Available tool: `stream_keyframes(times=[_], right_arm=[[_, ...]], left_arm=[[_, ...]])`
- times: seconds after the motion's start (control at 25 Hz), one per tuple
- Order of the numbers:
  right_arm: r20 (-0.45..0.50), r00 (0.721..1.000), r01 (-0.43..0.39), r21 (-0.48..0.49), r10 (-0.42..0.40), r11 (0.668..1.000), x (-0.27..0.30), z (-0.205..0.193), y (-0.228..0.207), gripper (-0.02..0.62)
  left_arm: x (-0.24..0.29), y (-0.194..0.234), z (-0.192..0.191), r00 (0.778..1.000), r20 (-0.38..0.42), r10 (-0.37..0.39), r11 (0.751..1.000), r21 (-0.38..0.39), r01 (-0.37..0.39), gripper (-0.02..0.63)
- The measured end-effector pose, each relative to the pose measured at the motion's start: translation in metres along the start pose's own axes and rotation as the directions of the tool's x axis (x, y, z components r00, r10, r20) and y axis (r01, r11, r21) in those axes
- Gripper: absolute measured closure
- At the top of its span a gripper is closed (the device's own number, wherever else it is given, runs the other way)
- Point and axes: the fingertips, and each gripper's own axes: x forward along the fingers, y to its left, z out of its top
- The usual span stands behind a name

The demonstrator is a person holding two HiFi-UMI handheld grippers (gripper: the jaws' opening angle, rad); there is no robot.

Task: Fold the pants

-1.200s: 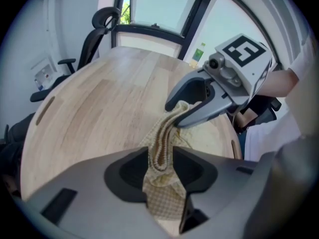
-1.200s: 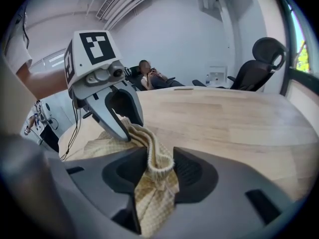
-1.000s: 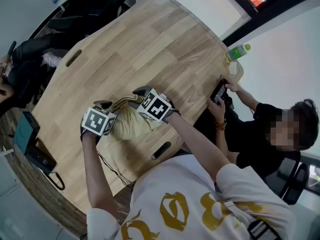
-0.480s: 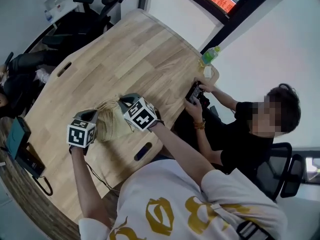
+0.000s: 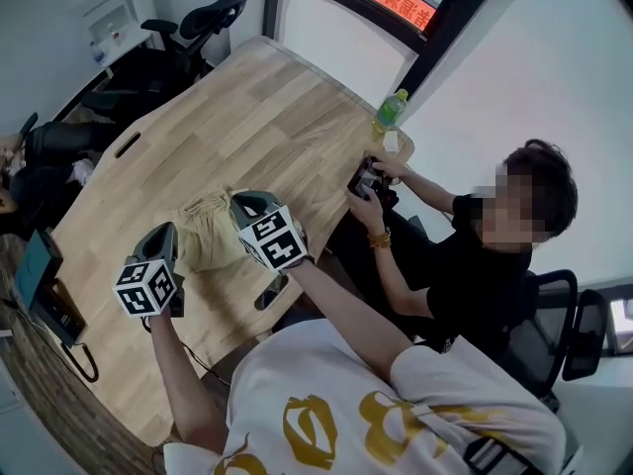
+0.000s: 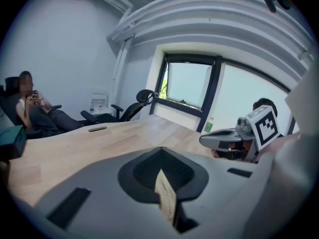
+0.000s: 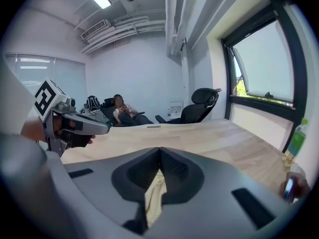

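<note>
Plainly, pants (image 5: 205,234) within left tool (image 6: 162,177) and right tool (image 7: 158,172).

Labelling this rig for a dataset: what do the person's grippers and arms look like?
Both the left gripper and right gripper are grey moulded plastic shells, each carrying a white cube of black square markers. The T-shirt is white, gold-printed, short-sleeved.

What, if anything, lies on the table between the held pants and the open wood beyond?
Nothing visible: the left gripper and right gripper grip the pants over bare table; the bottle stands off at its far corner.
</note>
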Motion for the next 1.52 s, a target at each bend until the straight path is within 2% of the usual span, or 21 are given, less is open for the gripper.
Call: stream_keyframes(times=[0.2, 0.4, 0.6, 0.76, 0.92, 1.12, 1.52], right_arm=[[0.05, 0.999, -0.015, 0.042, 0.013, 0.999, -0.02, 0.005, 0.015, 0.589], [0.111, 0.994, 0.023, 0.018, -0.025, 1.0, -0.039, 0.01, 0.018, 0.589], [0.109, 0.994, 0.032, 0.005, -0.032, 0.999, -0.045, 0.008, 0.019, 0.59], [0.106, 0.994, 0.024, 0.006, -0.025, 1.0, -0.047, 0.006, 0.021, 0.591], [0.102, 0.994, 0.039, 0.013, -0.04, 0.999, -0.05, 0.002, 0.018, 0.591], [0.097, 0.994, 0.047, 0.016, -0.048, 0.999, -0.052, 0.0, 0.016, 0.589], [0.108, 0.994, 0.034, 0.0, -0.034, 0.999, -0.051, 0.006, 0.023, 0.591]], left_arm=[[-0.025, -0.005, 0.008, 0.993, 0.107, 0.044, 0.999, -0.027, -0.041, 0.6], [-0.033, -0.013, 0.005, 0.992, 0.117, 0.044, 0.998, -0.042, -0.039, 0.6], [-0.044, -0.014, 0.015, 0.985, 0.161, 0.062, 0.998, -0.043, -0.055, 0.598], [-0.044, -0.016, 0.009, 0.988, 0.131, 0.077, 0.997, 0.02, -0.081, 0.6], [-0.048, -0.018, 0.009, 0.985, 0.144, 0.092, 0.995, 0.029, -0.097, 0.6], [-0.056, -0.015, 0.012, 0.979, 0.144, 0.142, 0.983, 0.096, -0.156, 0.6], [-0.063, -0.013, 0.009, 0.975, 0.159, 0.155, 0.985, 0.055, -0.165, 0.6]])
